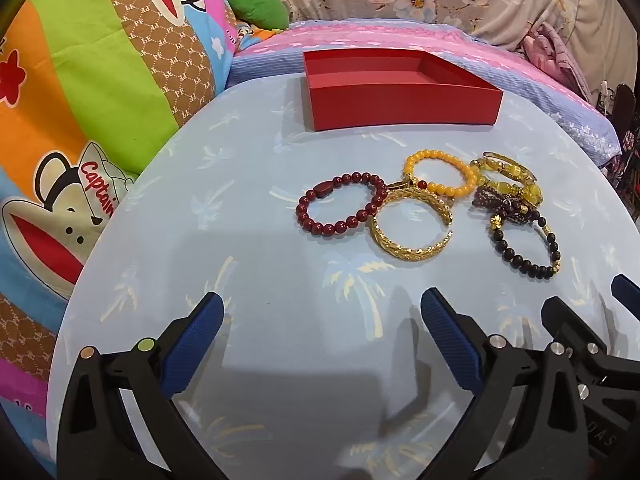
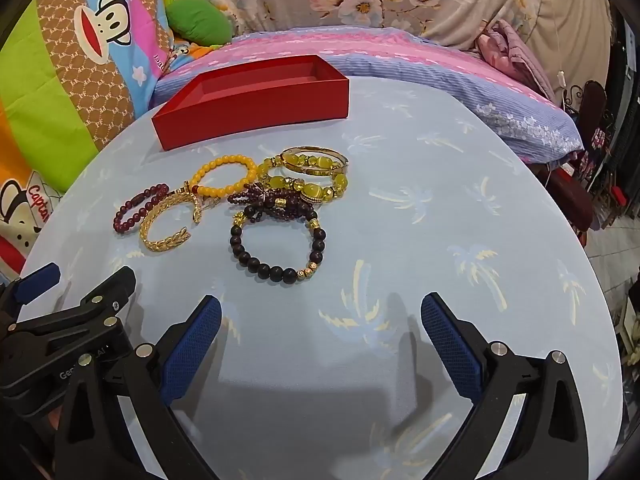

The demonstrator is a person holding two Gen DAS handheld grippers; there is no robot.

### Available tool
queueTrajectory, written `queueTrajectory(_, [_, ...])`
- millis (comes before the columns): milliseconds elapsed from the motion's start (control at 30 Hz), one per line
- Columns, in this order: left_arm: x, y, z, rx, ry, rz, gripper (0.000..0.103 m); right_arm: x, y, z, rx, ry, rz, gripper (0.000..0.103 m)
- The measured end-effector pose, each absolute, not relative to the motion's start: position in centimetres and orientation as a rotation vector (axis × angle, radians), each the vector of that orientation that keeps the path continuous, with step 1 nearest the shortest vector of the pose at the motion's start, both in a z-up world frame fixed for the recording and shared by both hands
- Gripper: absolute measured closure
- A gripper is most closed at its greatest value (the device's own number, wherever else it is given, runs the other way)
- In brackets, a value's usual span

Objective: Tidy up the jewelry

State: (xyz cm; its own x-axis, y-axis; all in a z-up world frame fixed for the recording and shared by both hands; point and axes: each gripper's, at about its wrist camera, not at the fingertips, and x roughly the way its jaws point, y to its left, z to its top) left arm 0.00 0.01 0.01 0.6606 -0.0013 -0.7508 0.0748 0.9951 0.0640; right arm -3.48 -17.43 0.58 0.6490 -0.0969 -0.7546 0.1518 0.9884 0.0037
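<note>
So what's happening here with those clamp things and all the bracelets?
A person holds two grippers, left gripper and right gripper, both open and empty above a round table. A cluster of bracelets, including a dark red one, a gold bangle and a black beaded one, lies there. None is in the red box yet.

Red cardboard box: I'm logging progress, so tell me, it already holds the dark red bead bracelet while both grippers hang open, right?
Not quite. The red cardboard box is empty; the left wrist view shows the dark red bead bracelet lying on the blue tablecloth. Left gripper and right gripper are open.
</note>
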Motion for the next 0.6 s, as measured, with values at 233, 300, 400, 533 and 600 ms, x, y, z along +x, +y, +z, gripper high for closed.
queueTrajectory(233, [-0.01,0.02,0.01,0.089,0.850,-0.045,0.009,-3.48,-17.40,0.59,0.066,0.853,-0.143,0.006])
queueTrajectory(300, [0.00,0.00,0.00,0.091,0.850,-0.044,0.009,-3.49,-17.41,0.60,0.066,0.853,-0.142,0.006])
queueTrajectory(400, [0.00,0.02,0.00,0.090,0.851,-0.044,0.009,-3.49,-17.36,0.59,0.064,0.854,-0.144,0.006])
queueTrajectory(533, [0.00,0.02,0.00,0.090,0.850,-0.045,0.009,-3.50,-17.40,0.62,0.064,0.853,-0.144,0.006])
queueTrajectory(600, [0.01,0.01,0.00,0.091,0.850,-0.044,0.009,-3.51,-17.40,0.63,0.063,0.853,-0.145,0.006])
